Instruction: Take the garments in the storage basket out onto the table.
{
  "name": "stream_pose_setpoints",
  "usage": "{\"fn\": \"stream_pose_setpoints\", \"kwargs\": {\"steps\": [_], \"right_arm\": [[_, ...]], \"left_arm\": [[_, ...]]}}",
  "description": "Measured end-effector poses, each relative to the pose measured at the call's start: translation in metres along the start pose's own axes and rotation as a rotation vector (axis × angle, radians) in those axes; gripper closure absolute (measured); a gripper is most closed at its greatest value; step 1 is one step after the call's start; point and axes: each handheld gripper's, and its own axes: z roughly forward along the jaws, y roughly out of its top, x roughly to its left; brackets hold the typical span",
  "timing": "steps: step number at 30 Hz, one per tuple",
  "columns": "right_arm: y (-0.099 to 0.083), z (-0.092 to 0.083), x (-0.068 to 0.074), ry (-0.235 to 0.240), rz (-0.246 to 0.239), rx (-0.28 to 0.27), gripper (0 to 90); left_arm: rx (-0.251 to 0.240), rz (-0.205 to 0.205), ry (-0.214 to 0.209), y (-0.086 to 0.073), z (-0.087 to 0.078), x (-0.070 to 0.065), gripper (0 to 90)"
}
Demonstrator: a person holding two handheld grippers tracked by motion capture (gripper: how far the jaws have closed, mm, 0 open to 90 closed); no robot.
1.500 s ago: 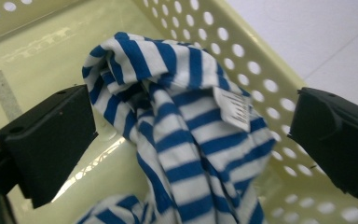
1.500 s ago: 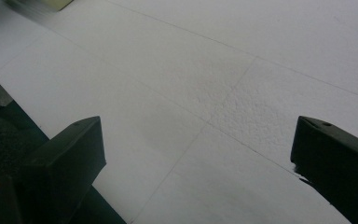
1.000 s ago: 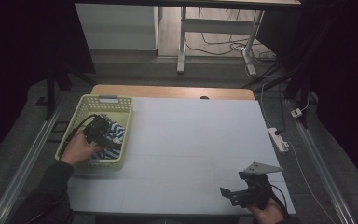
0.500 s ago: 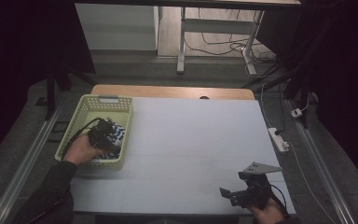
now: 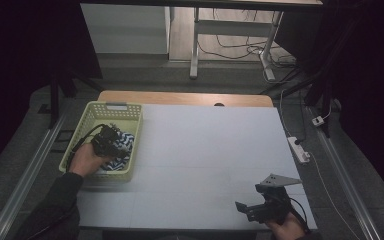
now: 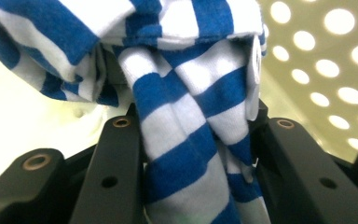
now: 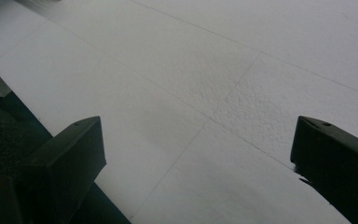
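Observation:
A blue and white striped cloth (image 5: 124, 144) lies in a pale yellow-green basket (image 5: 111, 109) at the table's left side. My left gripper (image 5: 114, 141) reaches into the basket, and its jaws have just been closing on the cloth. In the left gripper view a bunched fold of the striped cloth (image 6: 191, 140) is pinched between the two black jaws. My right gripper (image 5: 244, 210) rests near the table's front right edge. Its jaws stand wide apart over the bare white tabletop (image 7: 205, 88) with nothing between them.
The white table surface (image 5: 210, 150) stretches between the two hands. A wooden strip (image 5: 185, 98) runs along the far edge. A power strip (image 5: 300, 150) lies on the floor to the right. The perforated basket wall (image 6: 326, 51) is close behind the cloth.
The left hand has settled slightly lower into the basket and the gripper has closed on the striped cloth. The right gripper has not moved.

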Motion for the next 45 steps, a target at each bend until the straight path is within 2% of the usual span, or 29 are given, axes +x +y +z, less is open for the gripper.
{"fn": "stream_pose_setpoints", "kwargs": {"steps": [3, 5, 14, 19, 26, 31, 45], "right_arm": [[0.0, 0.001, 0.0, 0.001, -0.003, 0.003, 2.9], [0.0, 0.001, 0.0, 0.001, -0.003, 0.004, 3.0], [0.0, 0.001, 0.0, 0.0, -0.003, 0.004, 3.3], [0.0, 0.001, 0.0, -0.002, 0.001, 0.005, 3.4], [0.0, 0.0, -0.001, -0.006, 0.011, -0.002, 3.4], [0.0, 0.0, -0.001, -0.004, 0.008, -0.003, 3.4], [0.0, 0.0, -0.001, -0.002, 0.005, -0.002, 3.4]], "left_arm": [[-0.05, 0.002, 0.037, -0.001, -0.007, 0.002, 63.1], [-0.091, -0.005, 0.043, -0.002, -0.013, 0.003, 63.1], [-0.248, -0.059, 0.007, -0.002, -0.044, 0.007, 62.9], [-0.337, -0.081, -0.043, -0.001, -0.061, 0.008, 62.9], [-0.391, -0.051, -0.049, 0.004, -0.077, 0.0, 63.0], [-0.429, -0.036, -0.071, 0.012, -0.09, -0.006, 62.9], [-0.5, 0.057, -0.122, 0.05, -0.119, -0.039, 62.3]]}}
